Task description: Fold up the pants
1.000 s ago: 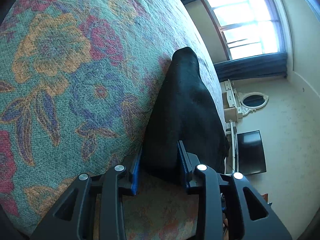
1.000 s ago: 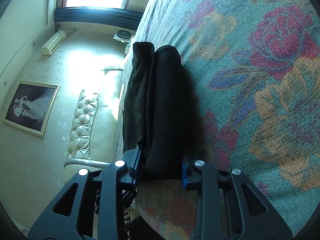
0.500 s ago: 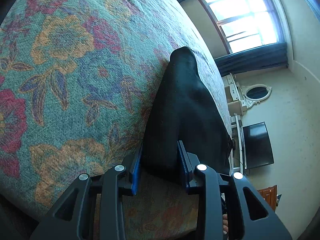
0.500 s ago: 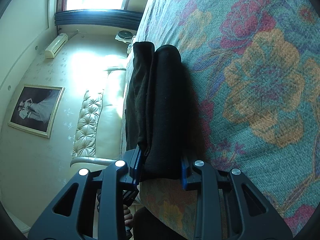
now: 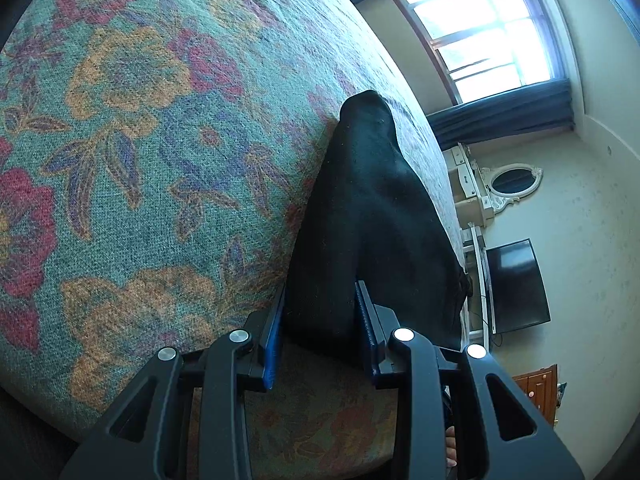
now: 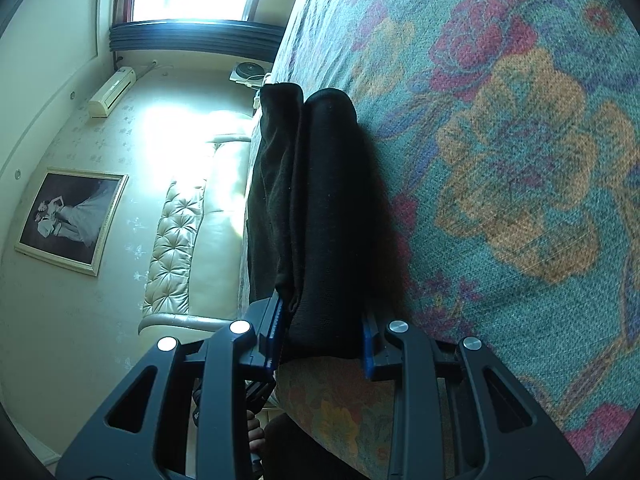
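The black pants are bunched into a thick folded wad held over a bed with a floral cover. My left gripper is shut on one end of the wad, blue pads pressing both sides. In the right wrist view the pants show as two stacked folds, and my right gripper is shut on their near end. The fabric stretches away from each gripper along the bed's edge.
The floral bed cover fills most of both views. A bright window, a dresser with an oval mirror and a dark TV stand beyond. A tufted headboard and a framed picture are at the other side.
The floral pattern slides under both grippers, so the held pants have shifted a little across the bed. Both grips stay the same.
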Motion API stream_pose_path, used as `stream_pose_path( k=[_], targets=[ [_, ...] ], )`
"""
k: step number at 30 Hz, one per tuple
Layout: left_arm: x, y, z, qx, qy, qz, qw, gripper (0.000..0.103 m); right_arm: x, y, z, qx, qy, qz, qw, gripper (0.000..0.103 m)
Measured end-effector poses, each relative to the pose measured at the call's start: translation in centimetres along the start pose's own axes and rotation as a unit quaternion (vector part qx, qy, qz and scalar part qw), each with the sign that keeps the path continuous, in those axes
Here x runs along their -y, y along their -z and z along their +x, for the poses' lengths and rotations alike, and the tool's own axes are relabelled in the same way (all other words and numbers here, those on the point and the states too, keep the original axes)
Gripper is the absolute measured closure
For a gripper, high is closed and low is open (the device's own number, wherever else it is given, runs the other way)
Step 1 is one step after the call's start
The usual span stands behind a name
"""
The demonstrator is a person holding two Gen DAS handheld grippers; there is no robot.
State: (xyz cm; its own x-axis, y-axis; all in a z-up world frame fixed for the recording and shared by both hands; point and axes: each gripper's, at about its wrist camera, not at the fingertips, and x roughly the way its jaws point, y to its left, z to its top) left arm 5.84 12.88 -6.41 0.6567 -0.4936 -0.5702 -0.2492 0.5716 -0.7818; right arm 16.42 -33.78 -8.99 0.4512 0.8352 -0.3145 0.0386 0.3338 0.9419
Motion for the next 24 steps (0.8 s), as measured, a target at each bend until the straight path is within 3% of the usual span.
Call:
stream_pose_path(
  k=[24],
  targets=[
    [0.3,0.4,0.5,0.001,-0.004,0.008,1.0000,0.069,1.2,0.0,-0.2,0.000,-0.010,0.010,1.000,0.074]
  ],
)
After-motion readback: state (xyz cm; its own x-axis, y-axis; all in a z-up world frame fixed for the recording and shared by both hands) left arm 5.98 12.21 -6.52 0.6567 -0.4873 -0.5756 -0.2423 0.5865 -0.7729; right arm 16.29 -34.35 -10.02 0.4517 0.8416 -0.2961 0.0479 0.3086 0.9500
